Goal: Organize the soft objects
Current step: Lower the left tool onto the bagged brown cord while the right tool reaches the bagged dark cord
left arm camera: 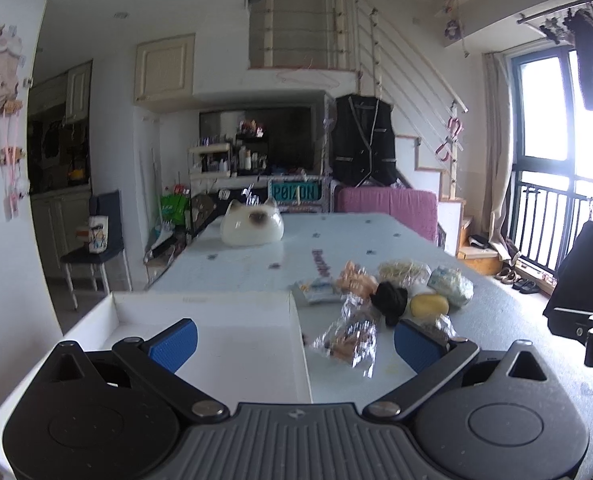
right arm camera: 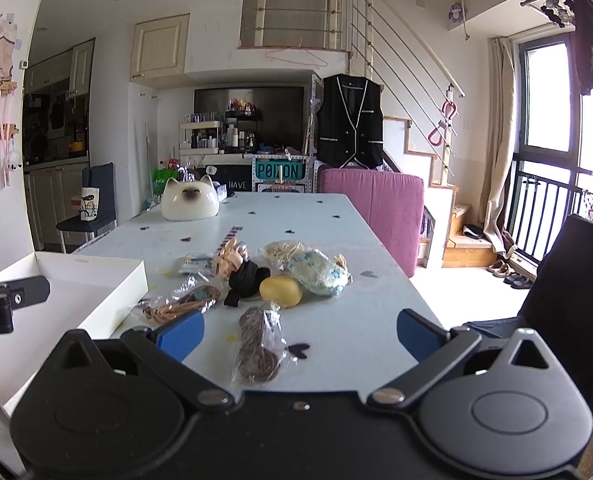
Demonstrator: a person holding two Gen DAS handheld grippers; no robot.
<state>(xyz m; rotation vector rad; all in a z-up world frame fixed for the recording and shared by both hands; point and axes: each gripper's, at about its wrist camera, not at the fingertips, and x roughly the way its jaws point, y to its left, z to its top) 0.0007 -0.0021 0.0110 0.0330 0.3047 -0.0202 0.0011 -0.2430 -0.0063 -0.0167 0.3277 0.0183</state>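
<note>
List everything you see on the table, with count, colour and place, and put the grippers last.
box: 1, white, open, table's left edge
cat figure: 1, cream with dark face, far left of table
yellow ball: 1, middle of pile
black cloth: 1, left of yellow ball
blue-spotted bundle: 1, white and blue, right of pile
pale cord bag: 1, cream, behind bundle
tan cord bag: 1, beside box
brown cord bag: 1, nearest, between right gripper's fingers
table: 1, pale blue
left gripper: open, over box edge
right gripper: open
</note>
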